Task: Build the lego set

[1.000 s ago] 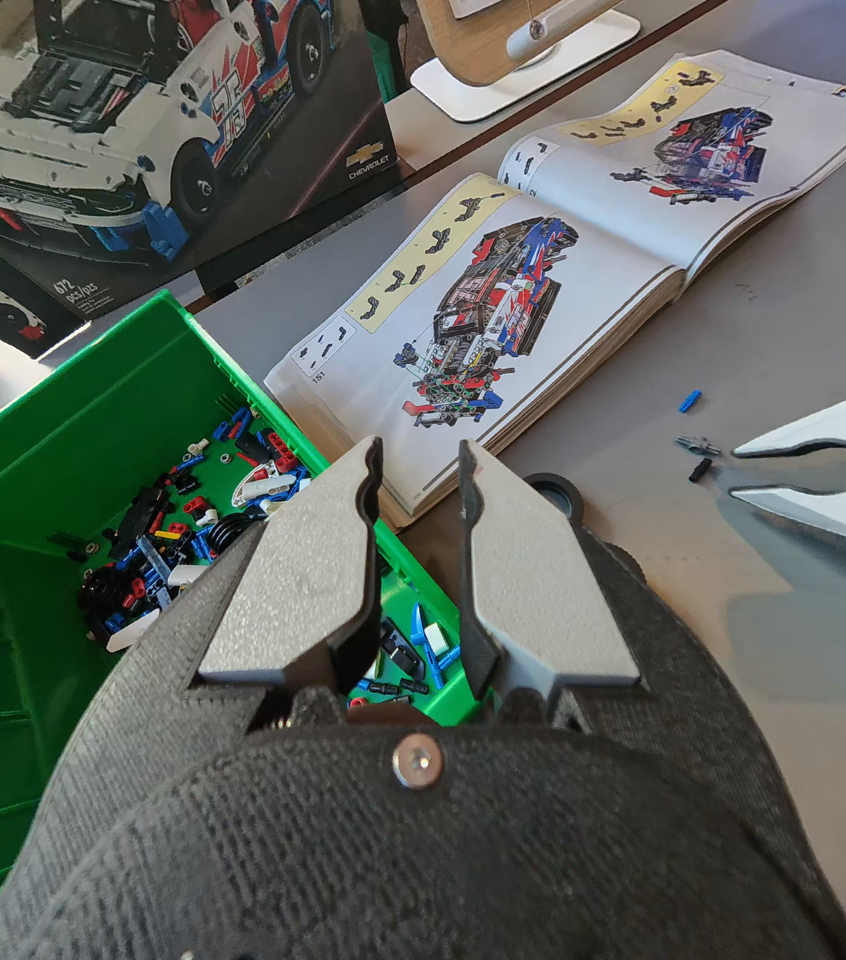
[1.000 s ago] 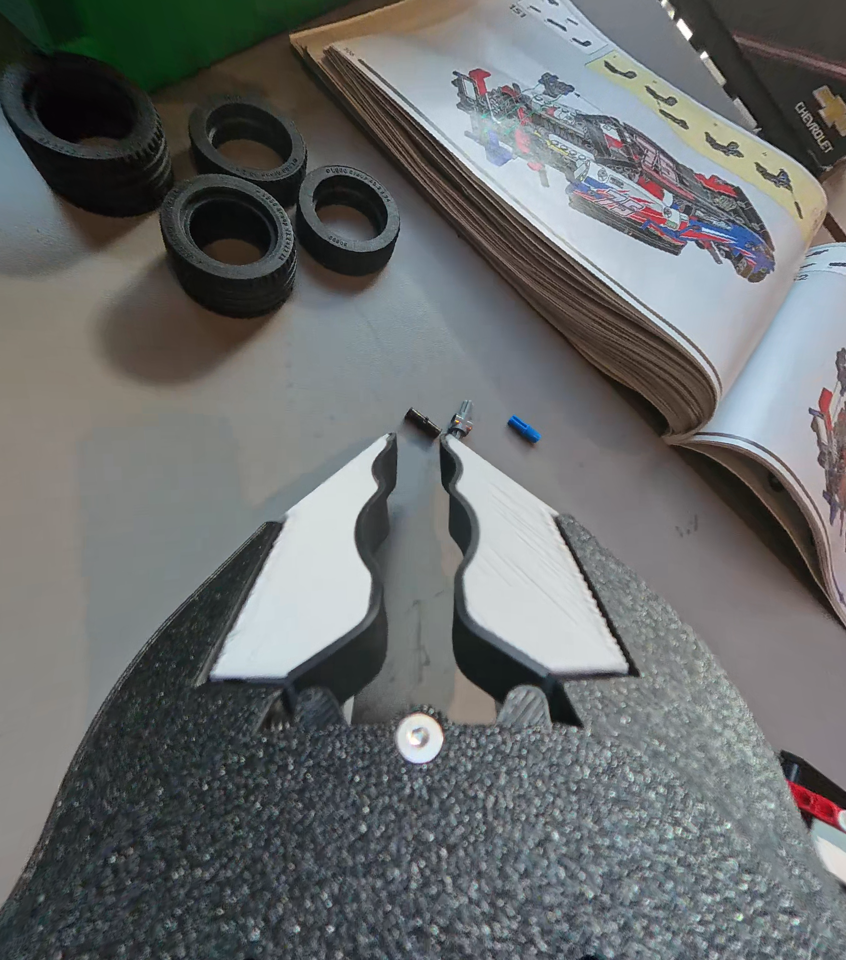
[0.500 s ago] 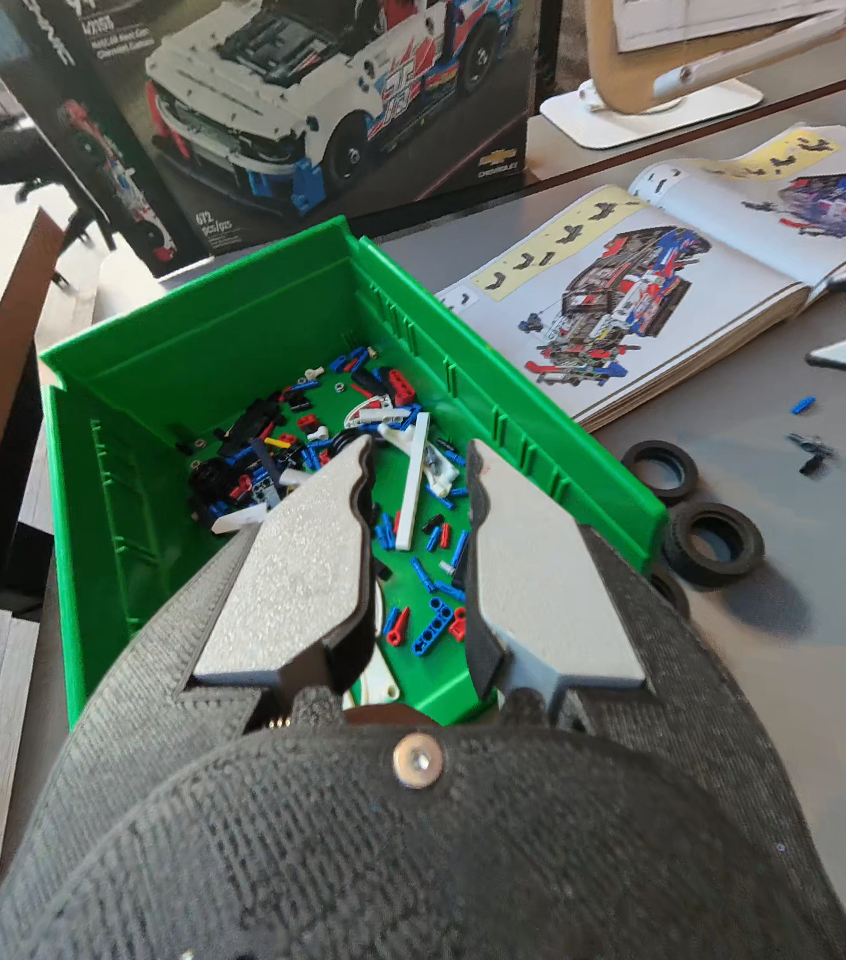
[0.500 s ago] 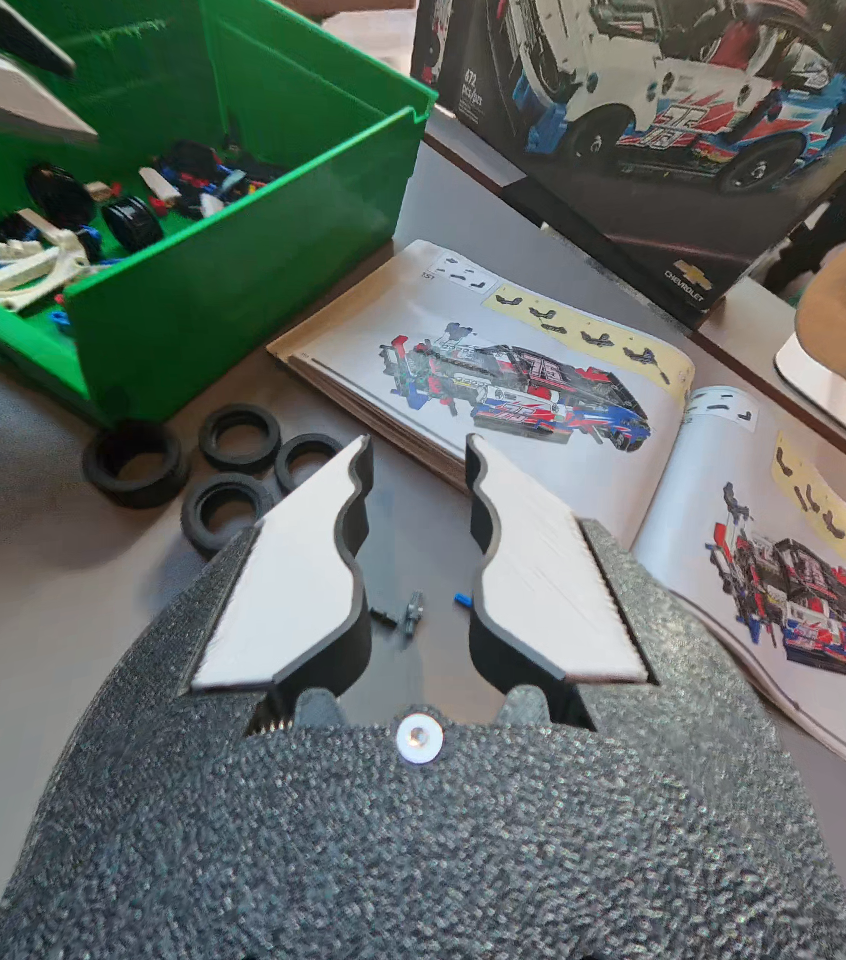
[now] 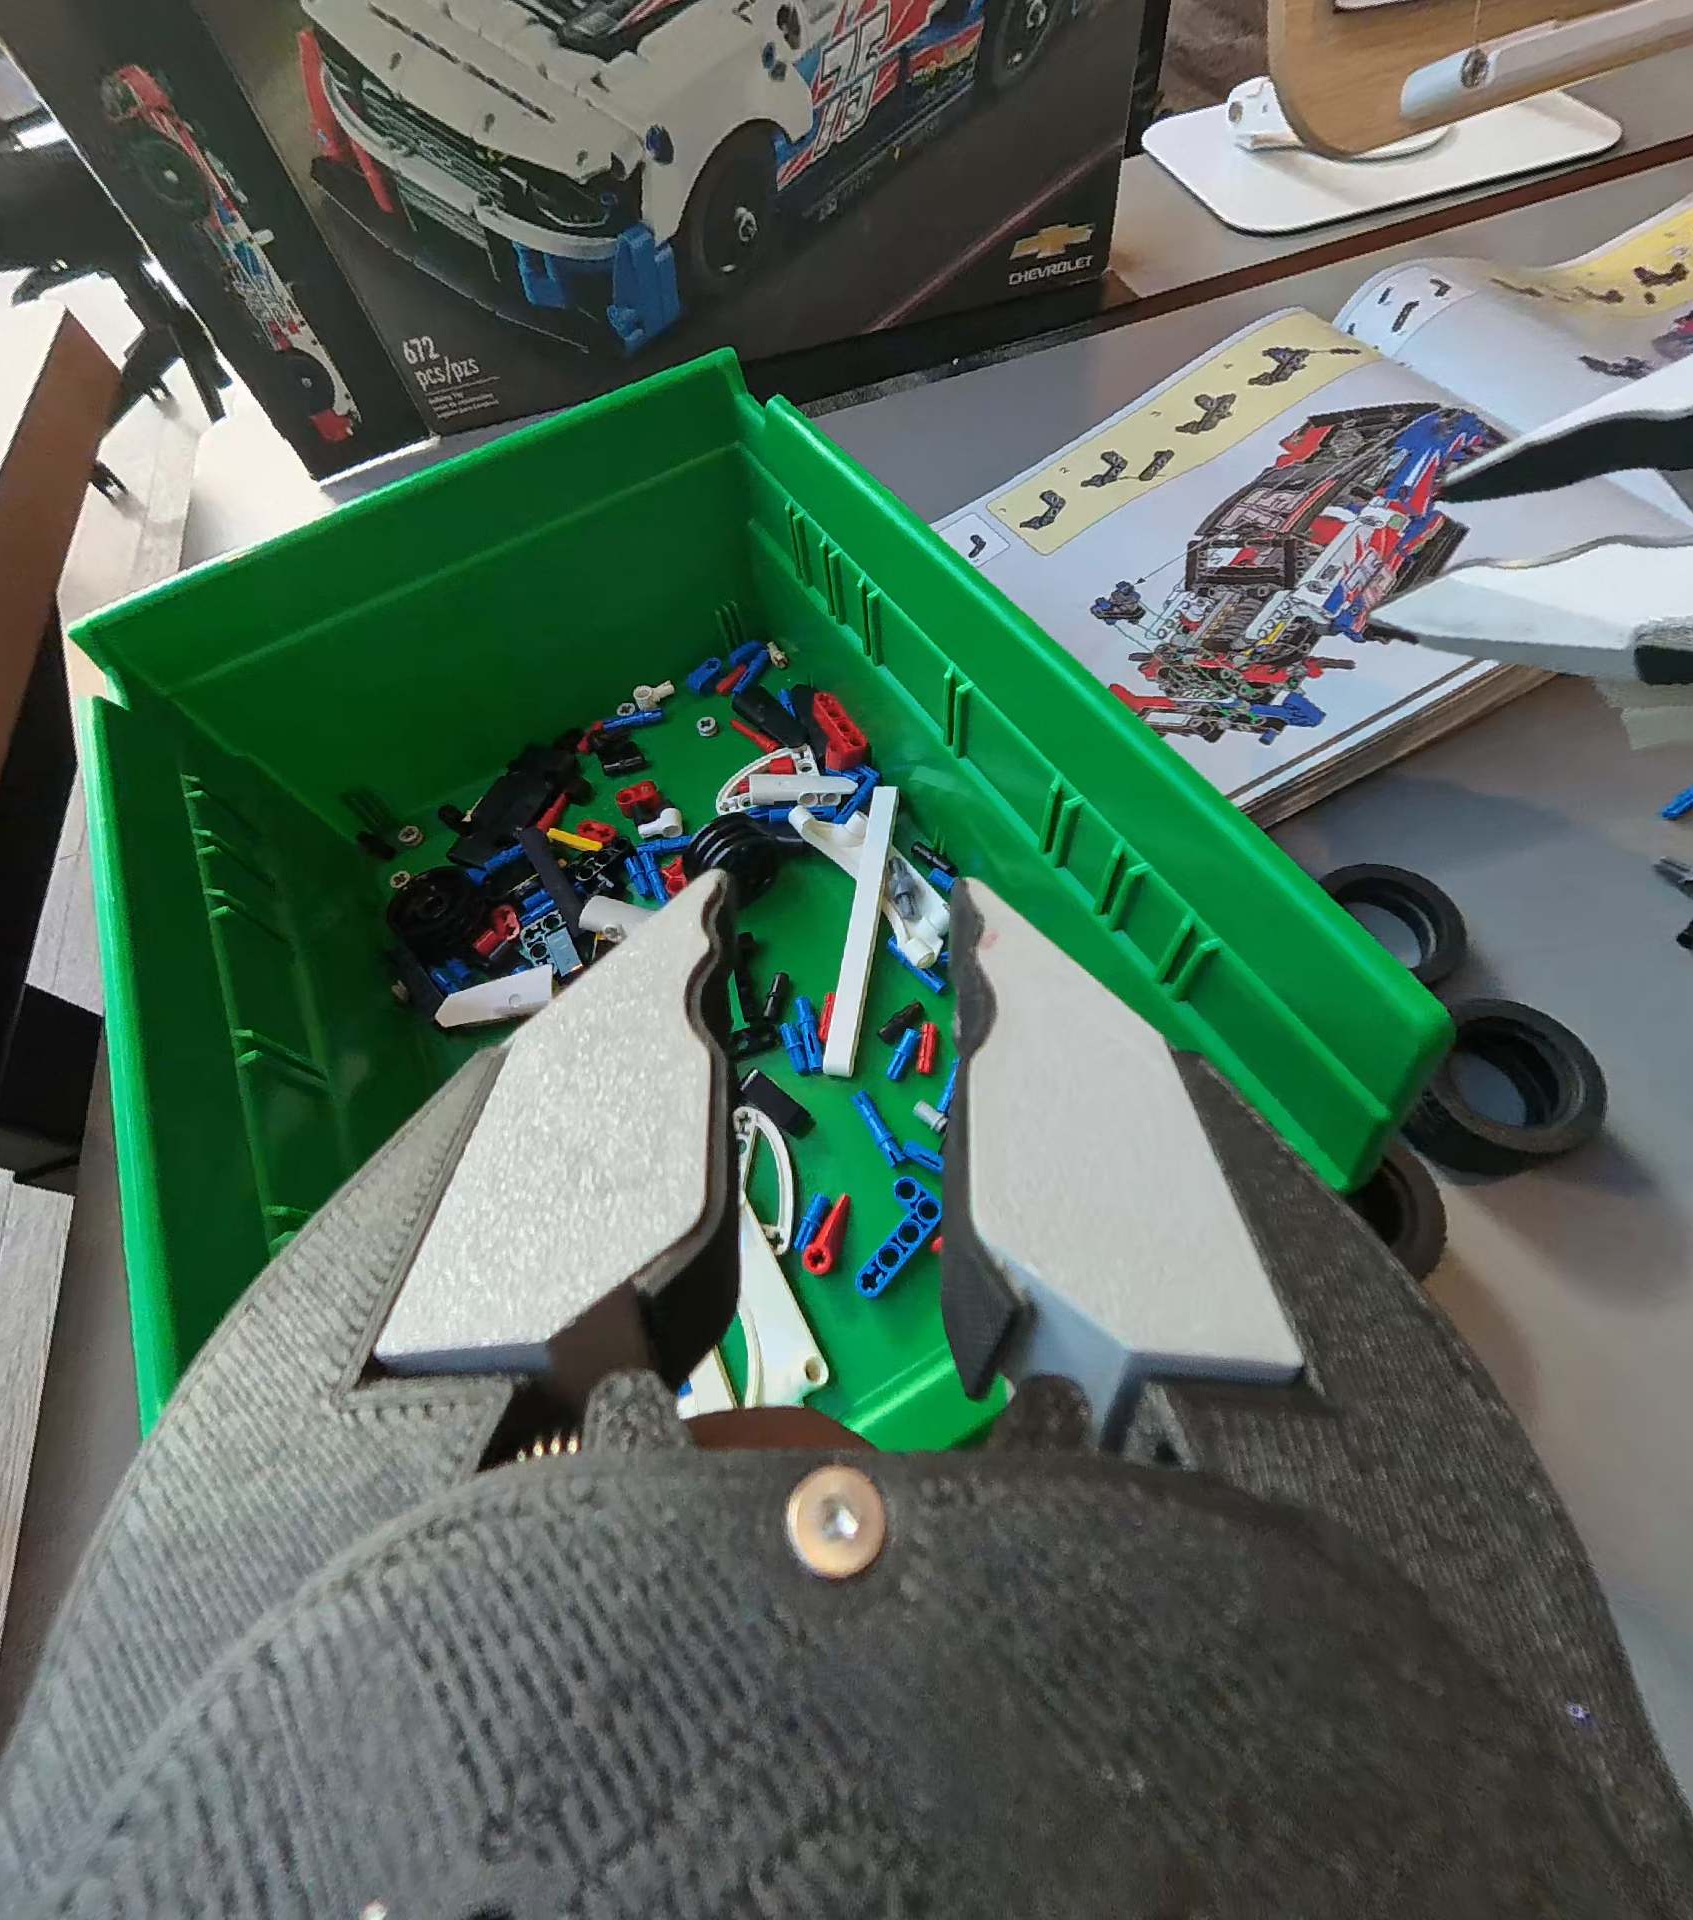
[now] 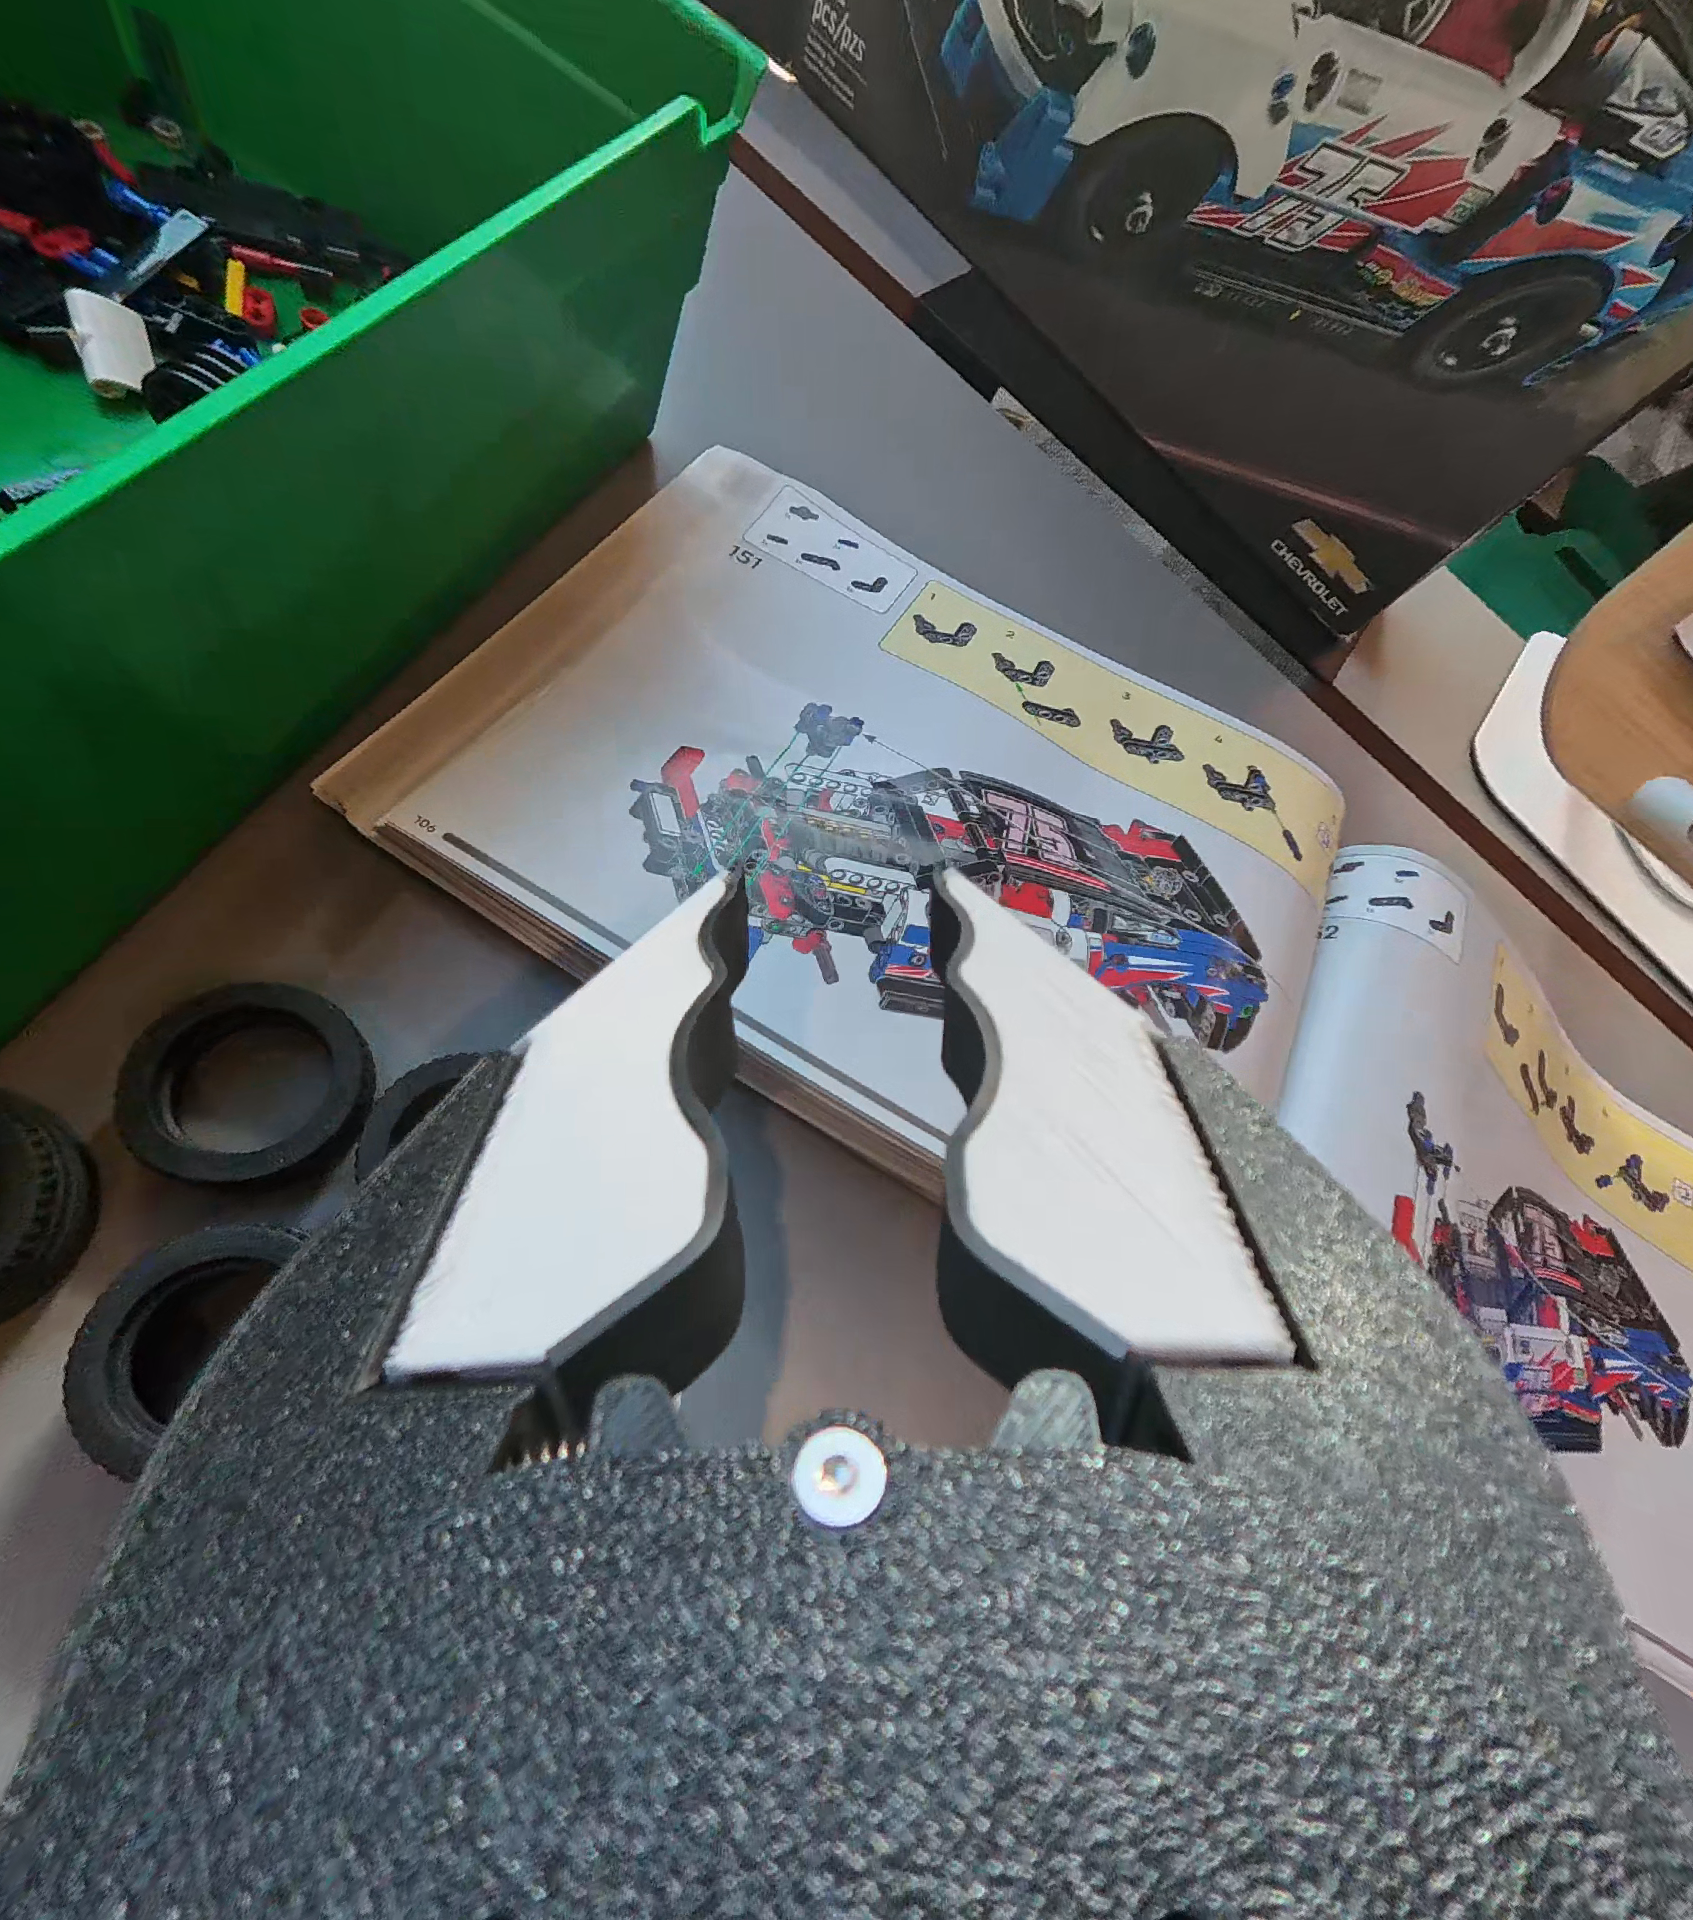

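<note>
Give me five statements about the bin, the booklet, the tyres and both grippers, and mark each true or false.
1. The left gripper is open over the green bin. True.
2. The right gripper is shut on a blue pin. False: it is open and empty, above the instruction booklet.
3. The instruction booklet lies closed. False: it lies open, with car drawings showing on both pages.
4. Loose black tyres lie on the table beside the green bin. True.
5. The green bin is empty. False: it holds many small parts, including a long white beam.
</note>
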`<state>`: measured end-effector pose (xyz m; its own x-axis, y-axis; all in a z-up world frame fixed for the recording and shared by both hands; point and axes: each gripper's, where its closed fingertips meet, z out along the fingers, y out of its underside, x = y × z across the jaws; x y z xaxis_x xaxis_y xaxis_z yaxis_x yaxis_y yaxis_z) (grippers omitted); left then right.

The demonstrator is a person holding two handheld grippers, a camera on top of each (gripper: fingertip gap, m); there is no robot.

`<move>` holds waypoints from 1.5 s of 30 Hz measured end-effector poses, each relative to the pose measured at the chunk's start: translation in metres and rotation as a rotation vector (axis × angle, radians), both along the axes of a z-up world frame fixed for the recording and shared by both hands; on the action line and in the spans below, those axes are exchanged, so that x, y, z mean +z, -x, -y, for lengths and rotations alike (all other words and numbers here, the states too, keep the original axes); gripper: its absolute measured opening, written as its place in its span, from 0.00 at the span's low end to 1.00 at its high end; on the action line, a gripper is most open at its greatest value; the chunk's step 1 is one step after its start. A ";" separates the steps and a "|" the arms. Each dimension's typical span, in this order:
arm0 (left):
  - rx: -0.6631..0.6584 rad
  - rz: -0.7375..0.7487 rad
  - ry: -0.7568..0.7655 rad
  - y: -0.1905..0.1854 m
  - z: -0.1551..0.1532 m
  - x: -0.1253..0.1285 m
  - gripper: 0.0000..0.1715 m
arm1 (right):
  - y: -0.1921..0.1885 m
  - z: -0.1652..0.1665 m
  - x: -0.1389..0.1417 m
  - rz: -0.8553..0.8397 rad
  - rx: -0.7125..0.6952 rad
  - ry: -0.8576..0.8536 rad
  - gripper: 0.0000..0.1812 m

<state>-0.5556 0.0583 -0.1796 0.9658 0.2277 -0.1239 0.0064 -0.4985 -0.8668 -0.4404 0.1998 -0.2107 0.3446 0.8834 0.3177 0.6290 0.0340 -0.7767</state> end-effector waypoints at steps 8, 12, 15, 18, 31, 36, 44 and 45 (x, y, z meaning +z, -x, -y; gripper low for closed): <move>0.011 -0.009 0.008 -0.003 0.003 0.000 0.23 | -0.001 0.001 0.004 -0.018 -0.006 0.013 0.19; 0.020 -0.014 0.017 -0.004 0.005 -0.001 0.23 | -0.004 0.003 0.006 -0.025 -0.008 0.007 0.20; 0.031 -0.023 0.027 -0.004 0.007 -0.003 0.24 | -0.005 0.005 0.005 -0.028 -0.005 0.016 0.23; 0.042 -0.019 0.042 0.001 0.008 -0.004 0.26 | -0.003 0.018 0.003 -0.032 0.046 0.057 0.31; 0.123 -0.004 0.108 0.057 -0.007 0.001 0.35 | 0.020 0.075 0.005 -0.078 0.269 0.167 0.34; 0.094 -0.017 0.169 0.076 -0.021 0.001 0.36 | 0.016 0.095 0.020 -0.181 0.380 0.295 0.29; 0.071 -0.058 0.232 0.097 -0.037 -0.005 0.36 | 0.025 0.146 0.017 -0.227 0.591 0.468 0.19; 0.068 -0.063 0.242 0.099 -0.037 -0.007 0.35 | 0.027 0.146 0.014 -0.220 0.582 0.472 0.19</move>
<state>-0.6545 0.0951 -0.1863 0.9379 0.2484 -0.2422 -0.0034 -0.6915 -0.7223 -0.4676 0.0540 -0.1966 -0.2043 0.9659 -0.1590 0.4414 -0.0541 -0.8957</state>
